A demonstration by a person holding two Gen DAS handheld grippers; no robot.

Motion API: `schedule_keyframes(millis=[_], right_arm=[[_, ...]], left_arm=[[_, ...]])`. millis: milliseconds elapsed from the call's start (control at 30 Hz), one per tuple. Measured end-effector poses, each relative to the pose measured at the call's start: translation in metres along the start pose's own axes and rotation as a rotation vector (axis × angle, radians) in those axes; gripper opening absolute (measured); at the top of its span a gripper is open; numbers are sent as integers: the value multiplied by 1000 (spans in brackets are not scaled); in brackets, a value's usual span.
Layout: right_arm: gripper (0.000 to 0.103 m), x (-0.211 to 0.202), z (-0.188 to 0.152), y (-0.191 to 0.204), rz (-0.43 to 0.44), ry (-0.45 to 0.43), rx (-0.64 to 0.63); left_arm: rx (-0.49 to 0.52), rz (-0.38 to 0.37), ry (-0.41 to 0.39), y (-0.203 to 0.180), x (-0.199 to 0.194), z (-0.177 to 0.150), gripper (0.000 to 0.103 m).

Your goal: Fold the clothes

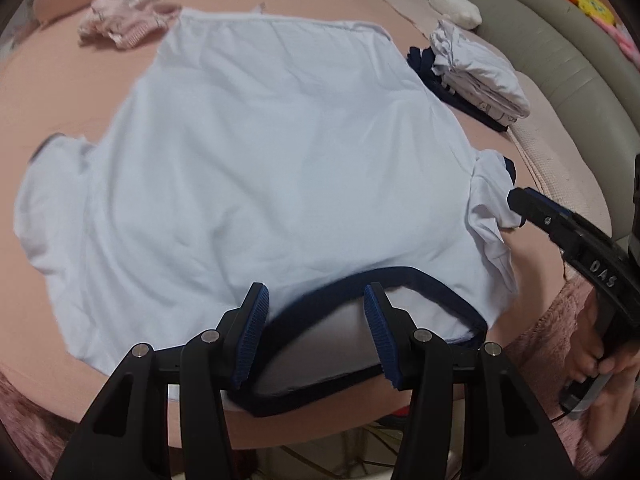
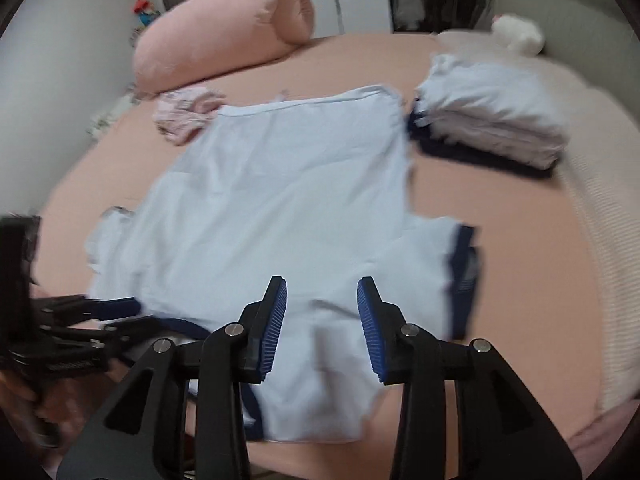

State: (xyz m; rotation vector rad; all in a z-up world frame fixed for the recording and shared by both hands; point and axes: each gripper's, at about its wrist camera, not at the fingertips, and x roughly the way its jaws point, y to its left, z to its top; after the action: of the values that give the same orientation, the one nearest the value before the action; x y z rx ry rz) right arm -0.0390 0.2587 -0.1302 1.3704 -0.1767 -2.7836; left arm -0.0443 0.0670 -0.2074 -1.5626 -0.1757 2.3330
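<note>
On pink bed (image 2: 500,208), pale blue T-shirt (image 1: 260,152) spread flat, folded stack (image 2: 492,120) beside

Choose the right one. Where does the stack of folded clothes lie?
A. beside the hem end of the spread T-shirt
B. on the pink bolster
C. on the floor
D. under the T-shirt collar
A: the stack of folded clothes lies beside the T-shirt near its hem.

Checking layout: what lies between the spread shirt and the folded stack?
Only bare pink sheet separates the light blue shirt from the folded stack, per the right wrist view.
</note>
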Motion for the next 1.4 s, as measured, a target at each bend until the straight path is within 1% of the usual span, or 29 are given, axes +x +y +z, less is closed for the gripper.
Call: schedule_keyframes(millis=[67,133,233,300,367,400,467,567,600,633,667,700,733,767,833,900,933,1000,1067,1133,1200,1333,1367,1400], right_arm=[[38,3,-2,-14,-52,29,55],[38,10,-4,-39,-73,68,174],[39,18,-13,-82,-72,121,356],[41,25,-18,-104,-30,150,442],[41,24,-22,-123,44,139,534],[42,23,-24,-132,62,127,573],[42,18,-26,-150,41,102,634],[42,10,-33,-179,-14,78,732],[42,12,-33,-183,0,87,742],[44,14,-33,-183,27,91,747],[45,17,-32,-181,77,86,752],[47,19,-31,-177,146,77,758],[54,23,-30,-173,219,71,769],[57,25,-30,-170,247,69,784],[56,25,-31,-168,194,62,814],[56,15,-31,-168,131,33,822],[56,10,-31,-167,96,29,806],[56,3,-29,-163,0,40,750],[56,-3,-30,-160,-80,56,704],[56,-1,-35,-158,-112,93,691],[56,-3,-40,-160,-111,119,674],[56,2,-38,-162,-133,119,649],[54,4,-38,-164,-143,118,648],[54,5,-36,-166,-158,115,648]], left_arm=[[28,49,15,-9,5,0,52],[45,81,22,-18,9,3,52],[42,111,19,-25,12,8,52],[42,128,7,-27,12,13,52],[49,144,-6,-30,10,18,52],[62,152,-15,-32,8,20,52],[85,169,-29,-34,5,23,52],[110,194,-38,-31,1,23,52],[105,191,-40,-29,1,24,52],[89,180,-40,-25,1,25,52],[74,169,-40,-22,1,26,52],[58,157,-41,-18,1,27,52],[58,144,-51,-19,-1,30,52],[83,124,-67,-28,-3,35,52],[159,70,-87,-52,-6,50,52],[239,8,-86,-83,0,67,52],[278,-21,-86,-100,4,74,52],[354,-57,-76,-128,19,82,52],[424,-62,-57,-155,38,84,52],[473,-69,-46,-174,51,82,52],[522,-67,-47,-192,59,78,52],[638,-8,-83,-219,65,71,52],[662,5,-78,-223,70,71,48],[672,12,-70,-224,73,72,39]])
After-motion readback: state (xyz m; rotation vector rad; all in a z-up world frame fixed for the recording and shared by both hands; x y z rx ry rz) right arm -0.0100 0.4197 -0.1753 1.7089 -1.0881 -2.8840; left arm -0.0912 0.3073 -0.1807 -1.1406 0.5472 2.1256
